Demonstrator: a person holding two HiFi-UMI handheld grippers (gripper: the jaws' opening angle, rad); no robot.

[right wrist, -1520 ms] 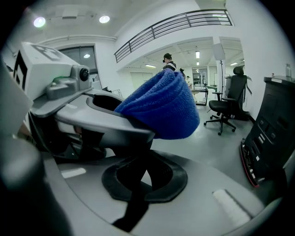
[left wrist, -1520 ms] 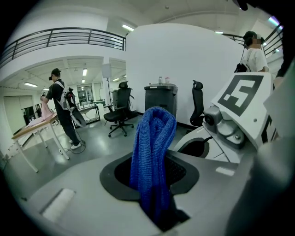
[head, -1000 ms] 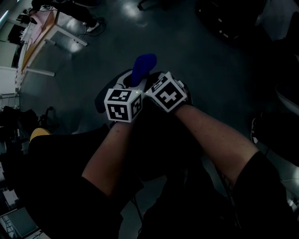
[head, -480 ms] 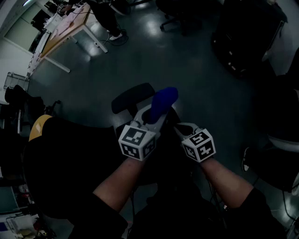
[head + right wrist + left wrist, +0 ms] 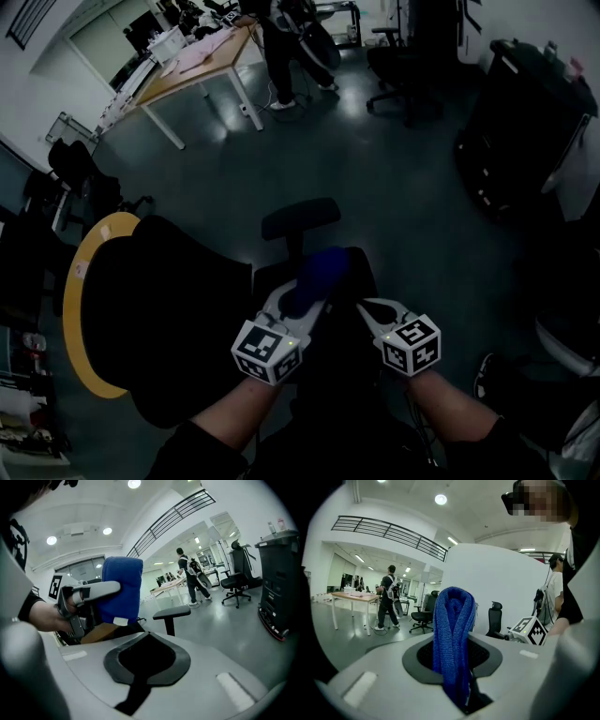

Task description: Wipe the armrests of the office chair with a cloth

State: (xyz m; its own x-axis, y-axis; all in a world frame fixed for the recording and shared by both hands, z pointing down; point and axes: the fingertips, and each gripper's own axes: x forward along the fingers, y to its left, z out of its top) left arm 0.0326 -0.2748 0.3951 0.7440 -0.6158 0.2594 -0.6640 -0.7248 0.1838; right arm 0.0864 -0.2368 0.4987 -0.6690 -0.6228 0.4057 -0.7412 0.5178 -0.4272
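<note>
In the head view my left gripper (image 5: pixel 305 292) is shut on a folded blue cloth (image 5: pixel 320 271), which sticks up past its jaws. The black armrest pad (image 5: pixel 300 217) of the office chair stands on its post just beyond the cloth, apart from it. To the right, my right gripper (image 5: pixel 367 309) is shut with nothing in it. The left gripper view shows the cloth (image 5: pixel 452 634) pinched upright between the jaws. In the right gripper view the cloth (image 5: pixel 123 588) hangs left of the armrest (image 5: pixel 172 613), held by the left gripper.
A large black rounded shape with a yellow rim (image 5: pixel 86 309) fills the lower left. A wooden desk (image 5: pixel 202 61), a standing person (image 5: pixel 289 47) and other office chairs (image 5: pixel 405 66) are far off. A tall black unit (image 5: pixel 525 122) stands at the right.
The view has tipped up, so both grippers sit lower in it. The armrest has come into full sight beyond the cloth. The right gripper has drawn apart from the left.
</note>
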